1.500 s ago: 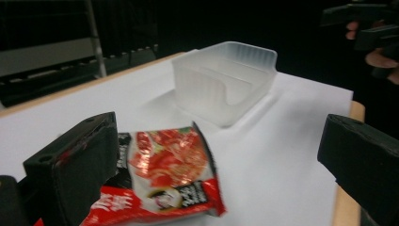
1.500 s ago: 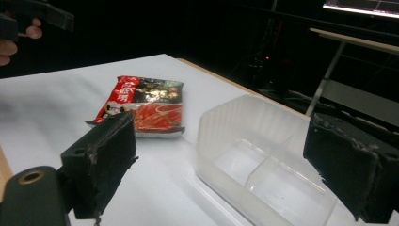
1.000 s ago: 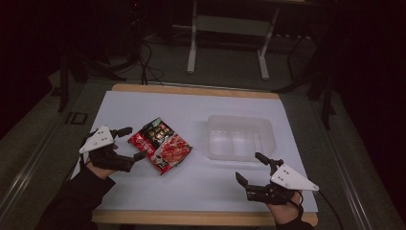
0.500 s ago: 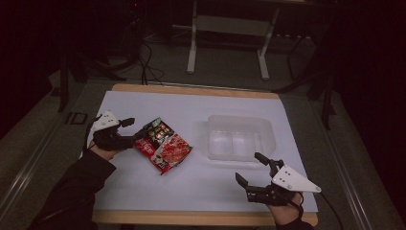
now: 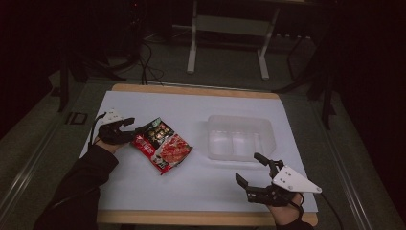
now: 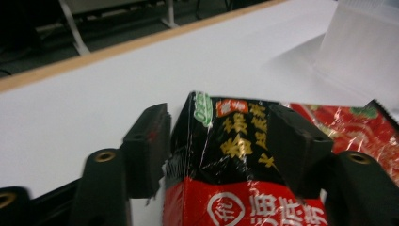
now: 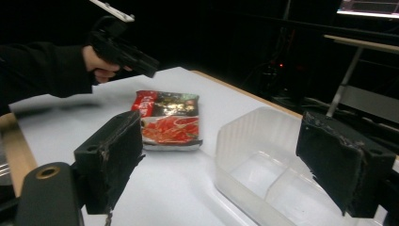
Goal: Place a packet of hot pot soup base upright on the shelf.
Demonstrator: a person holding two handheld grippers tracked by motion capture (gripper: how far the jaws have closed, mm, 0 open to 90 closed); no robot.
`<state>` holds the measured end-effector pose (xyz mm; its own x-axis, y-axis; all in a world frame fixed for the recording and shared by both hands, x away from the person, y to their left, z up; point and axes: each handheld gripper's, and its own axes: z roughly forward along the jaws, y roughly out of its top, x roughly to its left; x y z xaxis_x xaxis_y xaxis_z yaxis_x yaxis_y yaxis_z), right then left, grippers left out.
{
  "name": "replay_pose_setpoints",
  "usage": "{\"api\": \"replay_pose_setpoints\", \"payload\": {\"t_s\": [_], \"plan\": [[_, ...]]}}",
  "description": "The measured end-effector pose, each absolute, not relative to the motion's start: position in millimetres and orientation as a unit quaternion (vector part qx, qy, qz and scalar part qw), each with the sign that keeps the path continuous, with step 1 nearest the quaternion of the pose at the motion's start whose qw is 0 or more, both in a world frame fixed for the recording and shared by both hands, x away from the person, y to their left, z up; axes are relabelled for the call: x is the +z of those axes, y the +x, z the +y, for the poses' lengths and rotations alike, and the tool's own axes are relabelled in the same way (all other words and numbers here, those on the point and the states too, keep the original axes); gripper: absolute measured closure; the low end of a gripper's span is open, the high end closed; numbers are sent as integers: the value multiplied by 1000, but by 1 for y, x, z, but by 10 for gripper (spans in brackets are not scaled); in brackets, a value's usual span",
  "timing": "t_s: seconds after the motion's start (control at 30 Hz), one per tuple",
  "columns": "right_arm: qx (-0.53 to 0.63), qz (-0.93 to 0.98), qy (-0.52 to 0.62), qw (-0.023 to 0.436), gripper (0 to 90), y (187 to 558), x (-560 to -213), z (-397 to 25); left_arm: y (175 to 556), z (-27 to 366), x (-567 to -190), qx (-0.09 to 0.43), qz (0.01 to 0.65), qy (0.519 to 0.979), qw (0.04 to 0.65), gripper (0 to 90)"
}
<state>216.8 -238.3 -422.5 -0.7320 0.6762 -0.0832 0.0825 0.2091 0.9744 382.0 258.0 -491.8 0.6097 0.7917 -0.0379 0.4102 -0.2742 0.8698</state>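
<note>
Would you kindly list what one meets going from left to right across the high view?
Left tool → snack packet → clear container → right tool

Packet (image 5: 162, 145): on the table (image 5: 191, 103), left of centre.
Tub (image 5: 241, 139): right of the packet, apart.
Left claw (image 5: 141, 128): at the packet's left end.
Right claw (image 5: 253, 168): before the tub.
</note>
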Motion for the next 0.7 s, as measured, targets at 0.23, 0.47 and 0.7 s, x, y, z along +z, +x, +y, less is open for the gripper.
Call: {"api": "replay_pose_setpoints", "payload": {"t_s": [0.23,0.47,0.7], "plan": [[569,738,255,257,157,217,-424,-236,394,261,-507,184,403,789,426,488],[571,738,256,251,165,218,-424,-237,401,258,-520,175,410,802,397,505],[570,739,259,250,166,219,-424,-238,408,259,-525,145,422,804,393,519]]}}
